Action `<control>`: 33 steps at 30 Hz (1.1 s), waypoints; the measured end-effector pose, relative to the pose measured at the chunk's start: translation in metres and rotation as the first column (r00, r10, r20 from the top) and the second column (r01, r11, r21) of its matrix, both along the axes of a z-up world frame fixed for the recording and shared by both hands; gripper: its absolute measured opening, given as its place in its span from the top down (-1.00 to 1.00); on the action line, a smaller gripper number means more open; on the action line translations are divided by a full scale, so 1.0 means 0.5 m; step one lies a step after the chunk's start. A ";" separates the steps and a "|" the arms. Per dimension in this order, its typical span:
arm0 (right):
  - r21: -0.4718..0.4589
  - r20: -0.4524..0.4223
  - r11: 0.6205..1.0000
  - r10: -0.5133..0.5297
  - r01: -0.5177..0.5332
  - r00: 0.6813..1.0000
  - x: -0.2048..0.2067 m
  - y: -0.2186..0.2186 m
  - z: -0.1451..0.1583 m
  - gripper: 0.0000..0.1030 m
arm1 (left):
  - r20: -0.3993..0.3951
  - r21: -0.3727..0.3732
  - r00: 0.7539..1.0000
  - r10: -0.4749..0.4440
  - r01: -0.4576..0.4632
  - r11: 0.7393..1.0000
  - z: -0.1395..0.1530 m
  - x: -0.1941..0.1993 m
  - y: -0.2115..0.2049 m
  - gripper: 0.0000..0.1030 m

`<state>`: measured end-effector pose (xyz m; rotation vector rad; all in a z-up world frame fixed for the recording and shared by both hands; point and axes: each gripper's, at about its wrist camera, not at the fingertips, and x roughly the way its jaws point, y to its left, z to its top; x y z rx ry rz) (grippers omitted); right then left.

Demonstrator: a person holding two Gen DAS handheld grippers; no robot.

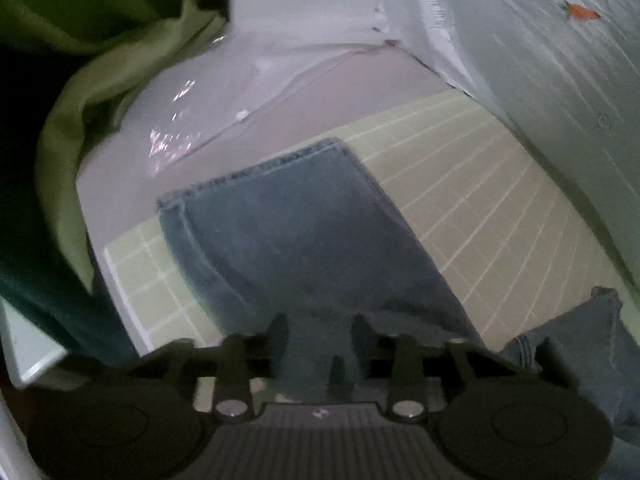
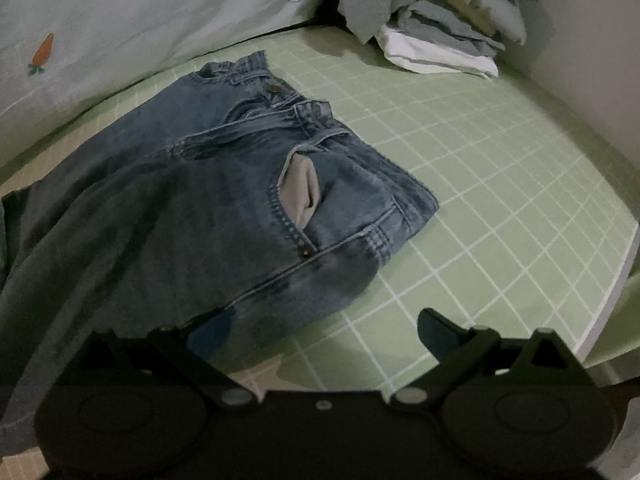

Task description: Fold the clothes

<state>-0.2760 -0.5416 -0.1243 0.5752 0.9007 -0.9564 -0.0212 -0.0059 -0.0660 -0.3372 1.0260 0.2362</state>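
On the green grid mat (image 2: 500, 184), blue jeans (image 2: 224, 208) are laid, waistband toward the far side and legs running toward the left wrist view. Open mat is seen to the right of the jeans as far as the white edge (image 2: 612, 300). A clothes pile (image 2: 436, 20) is kept at the far corner, apart from the jeans. The left gripper (image 1: 320, 332) is closed narrowly on a fold of denim. The right gripper (image 2: 324, 328) is spread wide, one finger (image 2: 208, 336) against the denim, nothing held.
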 end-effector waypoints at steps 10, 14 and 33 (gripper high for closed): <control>0.084 0.135 0.989 -0.132 0.121 0.982 -0.021 -0.093 -0.027 -0.96 | 0.060 0.080 0.992 -0.113 0.108 0.991 0.060 -0.020 -0.081 -0.44; 0.130 0.149 0.979 -0.176 0.157 0.973 -0.018 -0.134 -0.048 -0.13 | 0.064 0.107 0.988 -0.143 0.136 0.985 0.070 -0.024 -0.119 -0.50; -0.287 -0.131 0.955 -0.110 0.069 0.985 -0.110 -0.164 0.041 -0.57 | -0.004 0.132 0.953 -0.302 0.300 0.945 0.004 0.033 -0.291 -0.53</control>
